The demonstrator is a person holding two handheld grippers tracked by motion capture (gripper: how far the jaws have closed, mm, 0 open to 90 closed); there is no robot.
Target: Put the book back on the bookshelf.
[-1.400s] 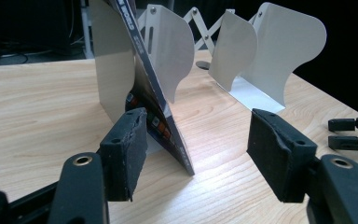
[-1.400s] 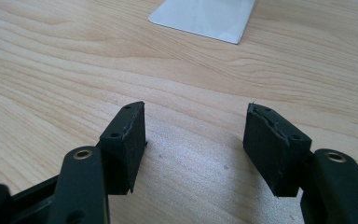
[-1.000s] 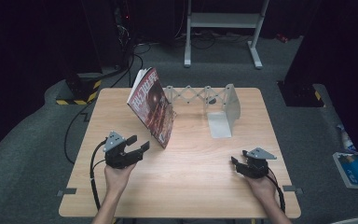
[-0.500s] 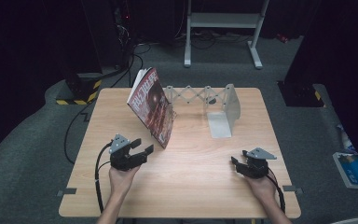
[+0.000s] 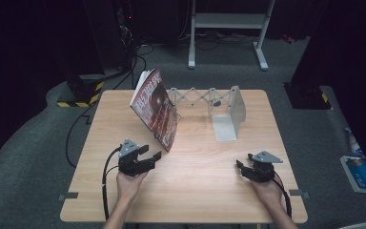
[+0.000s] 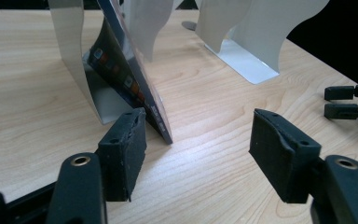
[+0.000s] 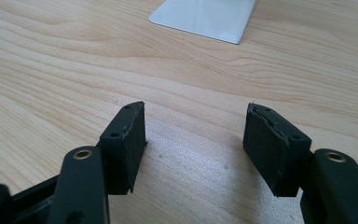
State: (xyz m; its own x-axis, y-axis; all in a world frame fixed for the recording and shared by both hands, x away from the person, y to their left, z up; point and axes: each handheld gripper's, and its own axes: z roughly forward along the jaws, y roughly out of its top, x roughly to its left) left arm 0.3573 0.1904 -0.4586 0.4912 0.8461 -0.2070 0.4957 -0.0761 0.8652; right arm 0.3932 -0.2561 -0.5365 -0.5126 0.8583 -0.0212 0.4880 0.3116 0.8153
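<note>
With your left gripper (image 5: 150,155) spread wide at its 12 o'clock, take the thin, glossy, floppy red-covered magazine (image 5: 155,107) by its lower corner, pinching firmly.

- The left gripper (image 6: 198,154) sits low over the wooden table (image 6: 32,88), its two black jaws rising from the bottom edge with a wide gap between them and nothing held
- The magazine (image 6: 130,79) stands tilted just ahead, leaning against a metal bookend plate (image 6: 74,51); its lower corner rests on the wood just beside the left-hand jaw's tip, though contact cannot be told
- A second metal bookend plate (image 6: 242,32) stands farther back to the right, its flat foot lying on the table
- At the right edge, the other gripper (image 6: 349,100) shows two black fingers (image 6: 340,92) stacked with a narrow slit between them
</note>
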